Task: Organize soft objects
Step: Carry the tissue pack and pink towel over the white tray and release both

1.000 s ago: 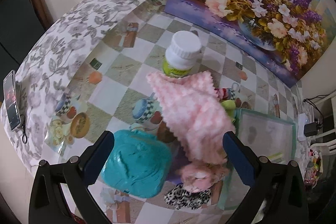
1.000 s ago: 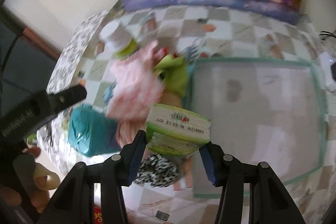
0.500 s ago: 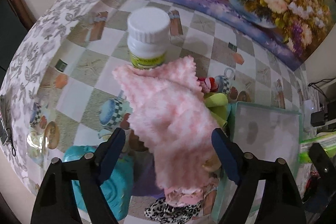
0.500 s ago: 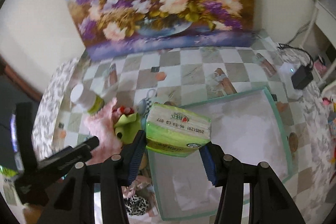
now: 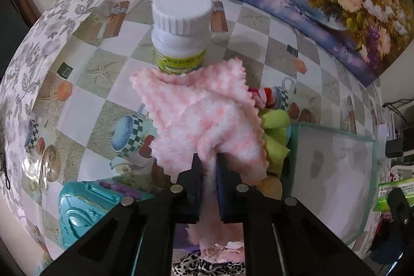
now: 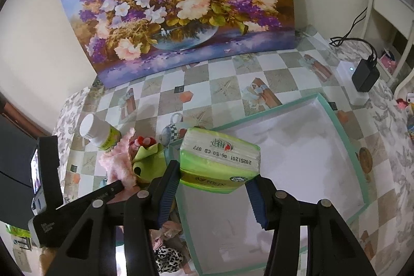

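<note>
My left gripper [image 5: 209, 159] is shut on the near edge of a fluffy pink cloth [image 5: 196, 115], which drapes over a pile of soft things. A lime green soft piece [image 5: 274, 131] lies under its right side. My right gripper [image 6: 212, 172] is shut on a green tissue pack [image 6: 220, 159] and holds it above the left part of a white tray with a teal rim [image 6: 333, 120]. The pink cloth [image 6: 119, 162] and the green piece [image 6: 148, 162] also show in the right wrist view, left of the tray. The tray [image 5: 372, 144] is to the right in the left wrist view.
A white pill bottle [image 5: 181, 30] stands just behind the pink cloth. A teal case [image 5: 85, 211] lies at the near left. A leopard-print fabric [image 6: 168, 258] lies near the tray's front corner. A flower painting [image 6: 181, 4] leans on the wall. A charger [image 6: 364, 74] sits far right.
My left gripper moved forward and closed on the pink cloth. My right gripper lifted the tissue pack and carried it over the tray.
</note>
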A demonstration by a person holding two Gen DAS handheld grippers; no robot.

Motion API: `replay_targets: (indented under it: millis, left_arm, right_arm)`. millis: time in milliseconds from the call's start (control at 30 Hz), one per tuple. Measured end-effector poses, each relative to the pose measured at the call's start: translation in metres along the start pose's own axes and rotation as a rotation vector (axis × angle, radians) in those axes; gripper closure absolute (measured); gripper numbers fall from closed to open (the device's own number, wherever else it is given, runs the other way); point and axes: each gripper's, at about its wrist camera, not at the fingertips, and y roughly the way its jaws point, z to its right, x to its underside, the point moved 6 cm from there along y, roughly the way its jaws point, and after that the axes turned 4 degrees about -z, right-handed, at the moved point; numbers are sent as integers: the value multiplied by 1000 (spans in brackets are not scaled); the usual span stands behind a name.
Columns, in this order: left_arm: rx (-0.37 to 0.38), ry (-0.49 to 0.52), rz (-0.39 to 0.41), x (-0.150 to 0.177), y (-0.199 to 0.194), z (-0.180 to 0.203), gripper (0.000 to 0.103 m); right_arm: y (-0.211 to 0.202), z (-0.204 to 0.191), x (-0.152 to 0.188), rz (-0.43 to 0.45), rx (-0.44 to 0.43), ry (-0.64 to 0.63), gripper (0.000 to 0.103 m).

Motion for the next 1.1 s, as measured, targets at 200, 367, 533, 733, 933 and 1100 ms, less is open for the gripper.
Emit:
replay_targets:
  millis: [200, 367, 533, 733, 933, 1100]
  left_arm:
    - [23, -17, 24, -2, -7, -5, 95]
    - [35, -35, 83, -9, -24, -8, 95]
    - [60, -64, 147, -15, -47, -17, 95]
    - [118, -55, 261, -21, -92, -12, 95]
    - [180, -9, 405, -16, -155, -3, 95]
    - [222, 41, 510, -4, -200, 8, 95]
  right_arm:
    - [1, 8, 0, -5, 13, 13, 49]
    - [2, 14, 0, -6, 17, 19, 49]
    - [7, 17, 2, -19, 1, 32, 49]
    - [1, 19, 0, 1, 9, 39, 49]
    - [-23, 19, -7, 63, 16, 34, 49]
    - [-54, 23, -13, 144, 37, 34, 49]
